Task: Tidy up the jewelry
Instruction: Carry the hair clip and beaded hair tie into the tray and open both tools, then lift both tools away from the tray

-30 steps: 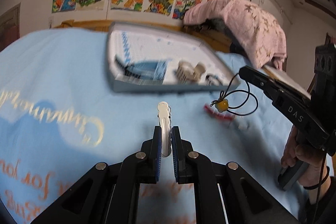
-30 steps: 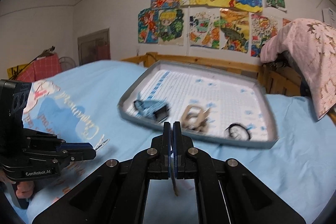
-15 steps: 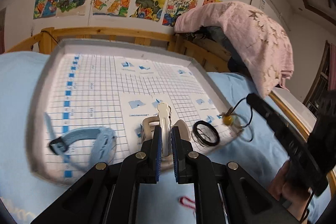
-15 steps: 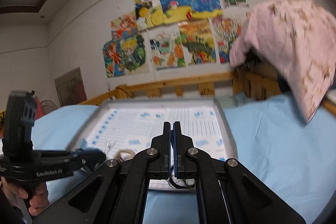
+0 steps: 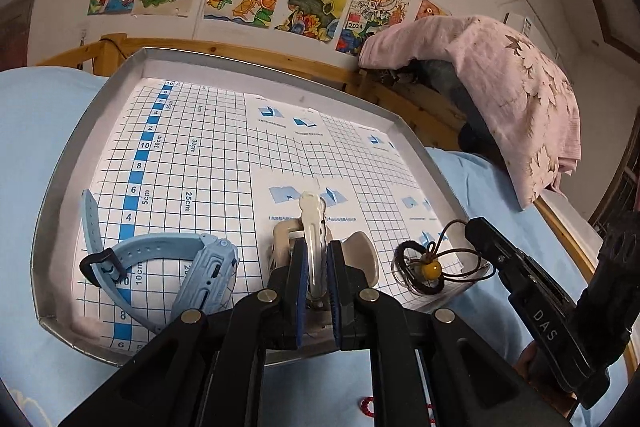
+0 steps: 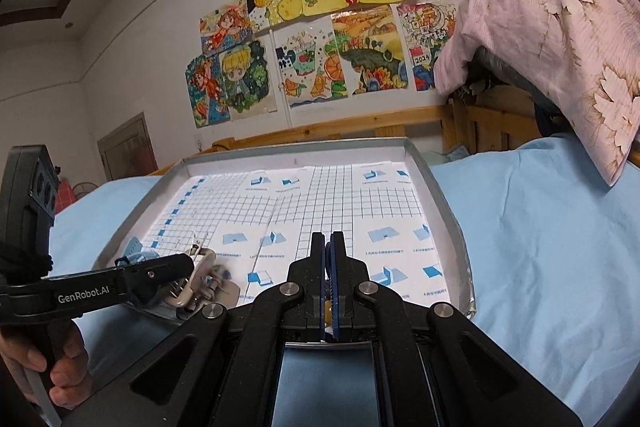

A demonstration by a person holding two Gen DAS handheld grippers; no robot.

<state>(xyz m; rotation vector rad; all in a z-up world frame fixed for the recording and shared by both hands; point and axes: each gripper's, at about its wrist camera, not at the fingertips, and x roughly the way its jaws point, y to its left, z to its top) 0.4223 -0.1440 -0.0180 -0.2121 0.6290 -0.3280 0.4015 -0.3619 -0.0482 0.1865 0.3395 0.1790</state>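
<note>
My left gripper (image 5: pixel 315 263) is shut on a white hair clip (image 5: pixel 311 223) and holds it over the near edge of the grey tray (image 5: pixel 68 163), above a beige hair claw (image 5: pixel 362 257). My right gripper (image 6: pixel 329 247) is shut on the black cord of a necklace with a yellow bead (image 5: pixel 432 269); the bead hangs just over the tray's near right corner, above a black hair tie (image 5: pixel 404 267). A light blue watch (image 5: pixel 168 263) lies in the tray's near left part. The left gripper also shows in the right wrist view (image 6: pixel 188 267).
The tray with its blue grid paper lies on a light blue bedsheet (image 6: pixel 540 227). A red bead bracelet (image 5: pixel 368 407) lies on the sheet in front of the tray. A pink blanket (image 5: pixel 500 75) hangs over the wooden bed rail (image 5: pixel 248 51) at the right.
Both grippers have moved from over the sheet to over the tray's near edge. The clip and the necklace stayed held and now hang lower over the tray.
</note>
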